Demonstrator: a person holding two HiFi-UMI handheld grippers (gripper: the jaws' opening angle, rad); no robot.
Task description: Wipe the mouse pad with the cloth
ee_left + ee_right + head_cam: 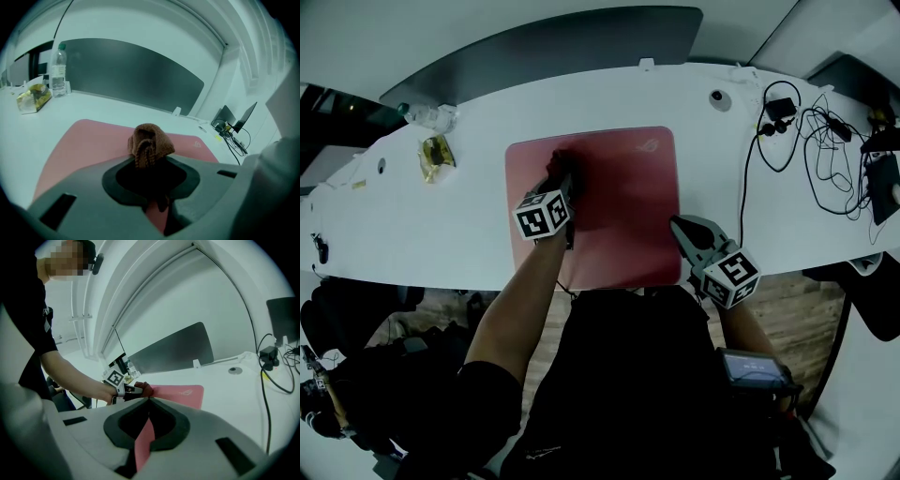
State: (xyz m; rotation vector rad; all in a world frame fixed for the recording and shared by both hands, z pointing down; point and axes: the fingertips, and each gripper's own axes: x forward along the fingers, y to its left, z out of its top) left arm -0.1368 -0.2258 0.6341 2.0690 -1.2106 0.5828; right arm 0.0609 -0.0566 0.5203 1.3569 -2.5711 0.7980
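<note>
Left tongs (150, 158) pinch the brown cloth (150, 140) on the far-left part of the mouse pad (619, 206), mid-counter (487, 216). Right tongs (149, 398), pressed together and empty, sit at the pad's right edge. Hard strokes could slide the pad or tug the cloth loose.

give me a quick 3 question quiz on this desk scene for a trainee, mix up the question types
1. True or false: the left gripper is shut on the cloth, over the mouse pad.
2. Where does the right gripper sit? A by the water bottle; B at the pad's near right corner; C on the cables.
3. Fill in: the cloth is ___ in colour.
Key: 1 true; 2 B; 3 brown.
</note>
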